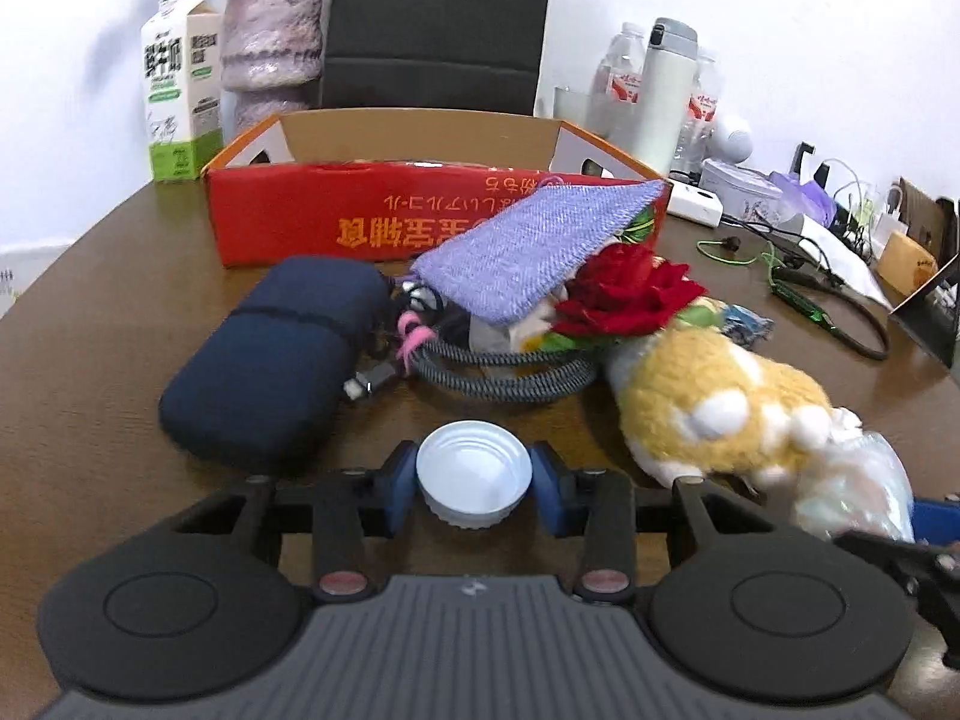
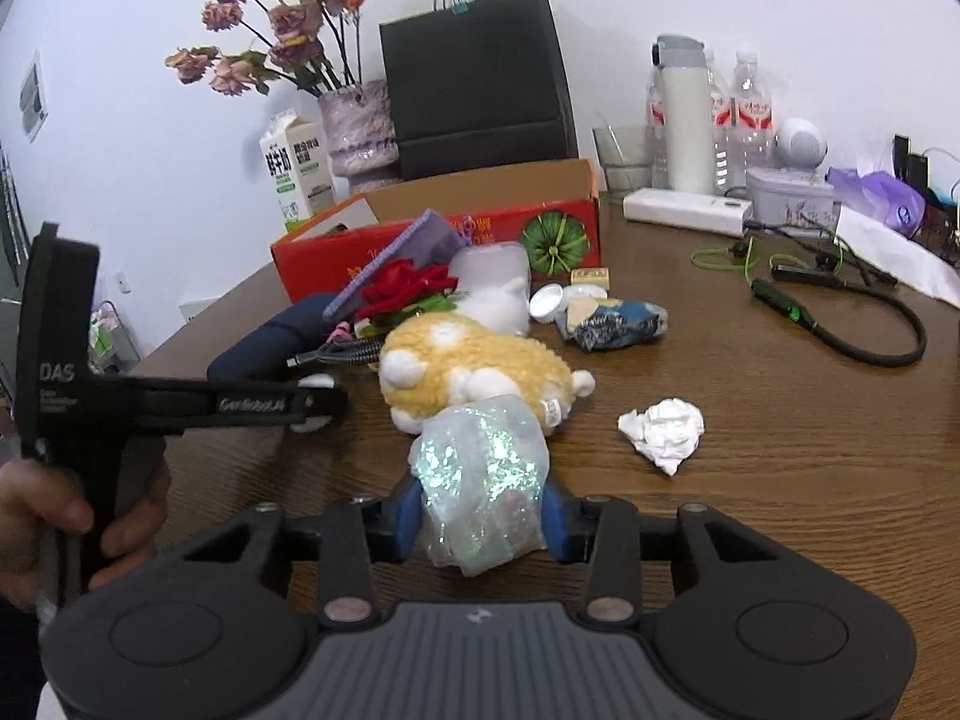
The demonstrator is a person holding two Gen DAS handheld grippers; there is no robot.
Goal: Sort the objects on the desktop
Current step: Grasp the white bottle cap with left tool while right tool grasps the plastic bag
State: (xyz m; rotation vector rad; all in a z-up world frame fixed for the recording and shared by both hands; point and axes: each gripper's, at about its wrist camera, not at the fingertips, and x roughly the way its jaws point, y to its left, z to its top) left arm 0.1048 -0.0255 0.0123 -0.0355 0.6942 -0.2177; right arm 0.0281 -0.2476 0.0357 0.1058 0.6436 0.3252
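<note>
My left gripper is shut on a white screw lid, open side up, just above the brown table. My right gripper is shut on a crumpled iridescent plastic bag, which touches a yellow plush toy. Ahead lies a pile: navy pouch, braided cable, red rose and purple knitted cloth leaning on the red cardboard box. The left gripper shows side-on in the right wrist view, with a hand on its handle.
A crumpled tissue, blue wrapper and small white jar lie right of the toy. A milk carton, vase, black bag, bottles and thermos line the back. A green-black cable loops at right.
</note>
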